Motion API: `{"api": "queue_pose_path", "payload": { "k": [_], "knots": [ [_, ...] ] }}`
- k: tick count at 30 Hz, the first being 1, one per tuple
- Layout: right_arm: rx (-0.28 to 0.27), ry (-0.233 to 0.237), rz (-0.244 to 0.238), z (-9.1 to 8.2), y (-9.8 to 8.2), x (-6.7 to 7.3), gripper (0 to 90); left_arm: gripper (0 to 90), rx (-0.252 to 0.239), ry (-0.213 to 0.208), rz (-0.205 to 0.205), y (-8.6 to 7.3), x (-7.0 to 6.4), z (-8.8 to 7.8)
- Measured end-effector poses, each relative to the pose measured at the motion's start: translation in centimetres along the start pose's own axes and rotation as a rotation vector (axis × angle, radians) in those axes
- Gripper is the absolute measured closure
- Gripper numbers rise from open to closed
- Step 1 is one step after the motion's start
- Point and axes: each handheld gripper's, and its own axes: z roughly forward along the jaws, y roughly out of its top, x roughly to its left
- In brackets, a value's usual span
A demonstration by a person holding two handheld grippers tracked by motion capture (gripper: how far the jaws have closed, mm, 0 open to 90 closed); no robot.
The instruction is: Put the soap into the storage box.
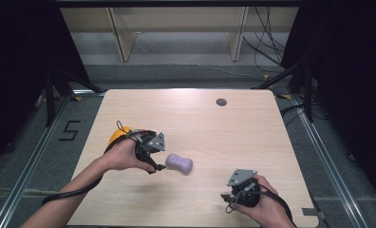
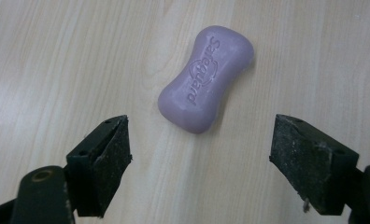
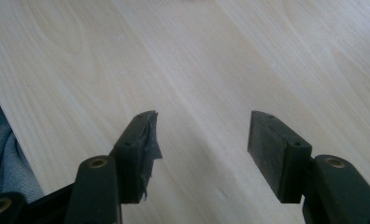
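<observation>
Item: purple soap bar (image 2: 205,78), embossed face up, lying flat on the wooden table (image 1: 214,123), just beyond the left gripper (image 2: 199,140). Left gripper: jaws spread wide, nothing between the pads, soap untouched. Right gripper (image 3: 202,140): jaws spread, nothing between them, over bare tabletop near the table's front edge, well apart from the soap.

High overview; close finger-level cameras, all sharing the table (image 1: 200,123).
</observation>
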Motion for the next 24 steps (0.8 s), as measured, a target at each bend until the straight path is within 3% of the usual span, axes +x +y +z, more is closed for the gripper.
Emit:
{"api": "queue_pose_path", "payload": {
  "k": [3, 9, 20, 24],
  "knots": [
    [0.001, 0.000, -0.003, 0.0, 0.0, 0.0, 43.0, 19.4, 0.008, -0.017, 0.018, 0.4, 0.2, 0.3],
    [0.018, 0.005, 0.010, -0.1, 0.0, 0.0, 43.0, 20.7, 0.039, -0.061, 0.097, 1.2, 0.6, 1.4],
    [0.011, 0.005, 0.009, -0.1, -0.1, 0.0, 43.0, 21.2, 0.049, -0.092, 0.143, 2.3, 0.8, 3.6],
    [0.010, 0.000, 0.008, -0.1, -0.1, 0.1, 43.0, 21.4, 0.040, -0.104, 0.141, 2.5, 1.0, 4.3]
  ]
}}
